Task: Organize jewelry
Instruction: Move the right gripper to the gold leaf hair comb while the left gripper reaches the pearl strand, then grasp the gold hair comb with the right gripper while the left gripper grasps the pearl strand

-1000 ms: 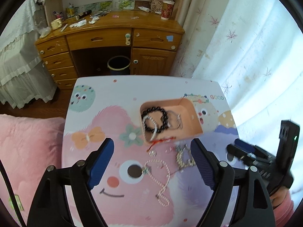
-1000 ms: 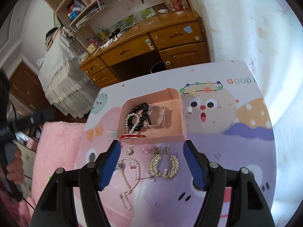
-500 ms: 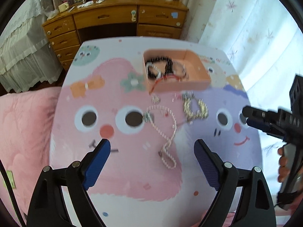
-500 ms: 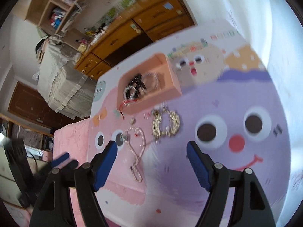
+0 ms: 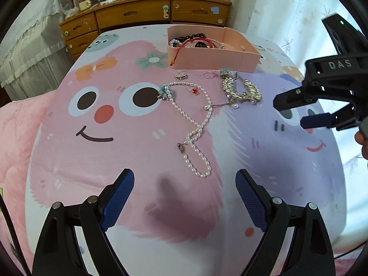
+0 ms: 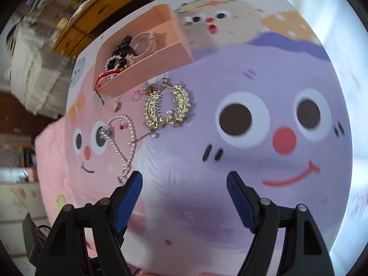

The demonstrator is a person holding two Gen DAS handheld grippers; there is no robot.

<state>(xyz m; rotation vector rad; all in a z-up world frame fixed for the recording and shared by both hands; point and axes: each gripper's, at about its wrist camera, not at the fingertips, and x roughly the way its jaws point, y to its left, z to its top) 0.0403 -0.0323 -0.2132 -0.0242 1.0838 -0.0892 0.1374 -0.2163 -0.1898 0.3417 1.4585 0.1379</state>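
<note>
On the cartoon-print table cover (image 5: 96, 161), loose jewelry lies in a cluster just near of the pink tray (image 5: 214, 56). I hold my left gripper (image 5: 185, 189) low over the near edge, jaws wide apart and empty, its blue pads framing the near loop of the pearl necklace (image 5: 195, 124). My right gripper (image 6: 184, 187) is likewise spread and holds nothing; in the left view it enters from the right, well apart from the pieces.

Tray contents: a dark bead bracelet (image 6: 122, 48), a clear bangle (image 6: 145, 42) and a red cord (image 5: 184, 46) that trails over the near wall. I judge these to be already sorted, the tray serving as the collecting place.

Pieces outside it: the pearl necklace, which snakes toward me; a gold ornament (image 5: 241, 90) to its right; a red-stone ring (image 5: 193, 89) inside the necklace's curve; a silver ring (image 5: 180, 76) and a thin pink ring (image 5: 210, 74) just beside the tray wall. The necklace, nearest my left jaws, seems the likeliest next pick.

Surroundings: the cover shows smiling pink and lilac faces. A wooden desk (image 5: 147, 16) with drawers stands beyond the far edge, a pale curtain (image 5: 287, 11) hangs at right, and pink bedding (image 5: 13, 138) lies at left.
</note>
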